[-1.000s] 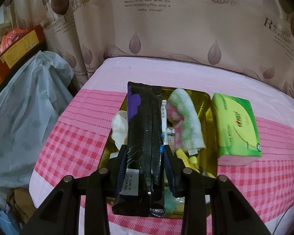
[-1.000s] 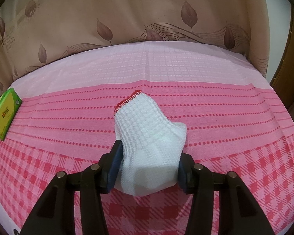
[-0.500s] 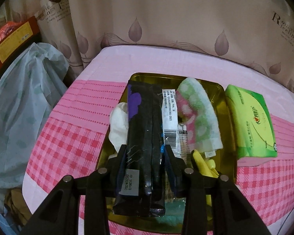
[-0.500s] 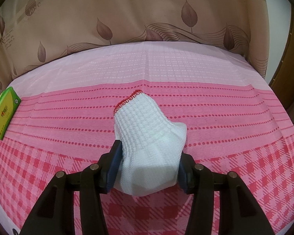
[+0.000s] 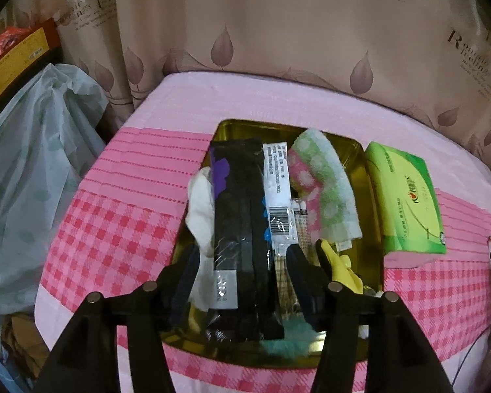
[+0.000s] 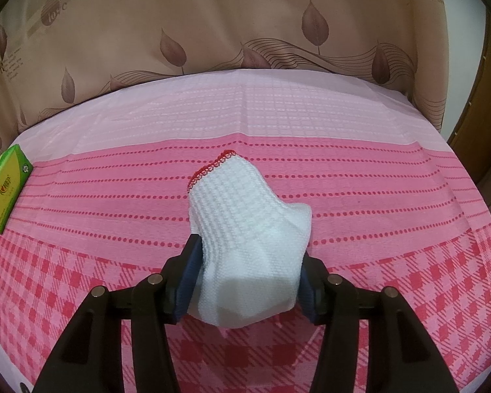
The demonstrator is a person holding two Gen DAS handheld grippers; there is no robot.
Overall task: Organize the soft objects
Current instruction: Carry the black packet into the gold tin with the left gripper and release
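Our left gripper stands apart around the black glossy packet, which lies in the gold tray; we judge that deposit done, so retreat follows. Our right gripper is clamped on the white knitted glove, red-edged at its cuff, above the pink checked cloth; it must next travel to the tray, beside the fluffy dotted towel and green tissue pack.

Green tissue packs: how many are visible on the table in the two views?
1. The green tissue pack lies on the pink tablecloth, just right of the gold tray. The right wrist view shows the same pack at its left edge. Others may lie outside both views.
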